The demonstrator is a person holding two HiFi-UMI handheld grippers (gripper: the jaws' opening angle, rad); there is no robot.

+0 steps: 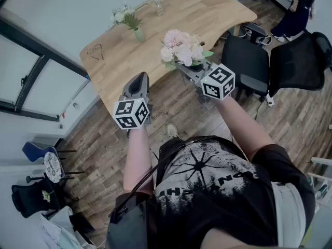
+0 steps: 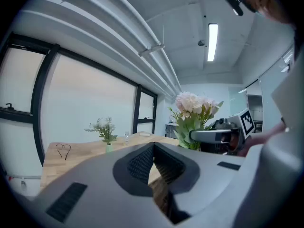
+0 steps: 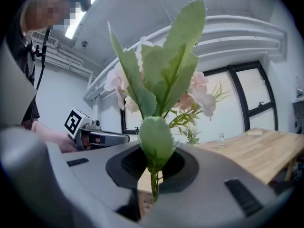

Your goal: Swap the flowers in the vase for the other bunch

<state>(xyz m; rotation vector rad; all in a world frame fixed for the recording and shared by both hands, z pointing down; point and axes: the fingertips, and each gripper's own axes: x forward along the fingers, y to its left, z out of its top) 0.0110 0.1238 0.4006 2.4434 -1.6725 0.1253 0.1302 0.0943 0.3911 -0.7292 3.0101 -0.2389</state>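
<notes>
A small green vase with white and green flowers stands on the wooden table, near its left edge. My right gripper is shut on the stems of a pink bunch, held upright over the table's near edge. In the right gripper view the stems stand clamped between the jaws, and broad leaves fill the middle. My left gripper is shut and empty, short of the table. From the left gripper view, the vase is ahead and the pink bunch to the right.
Spectacles lie at the table's left corner, and a small glass bottle stands behind the vase. Two black office chairs stand to the right of the table. A person stands at the far right. Windows line the left wall.
</notes>
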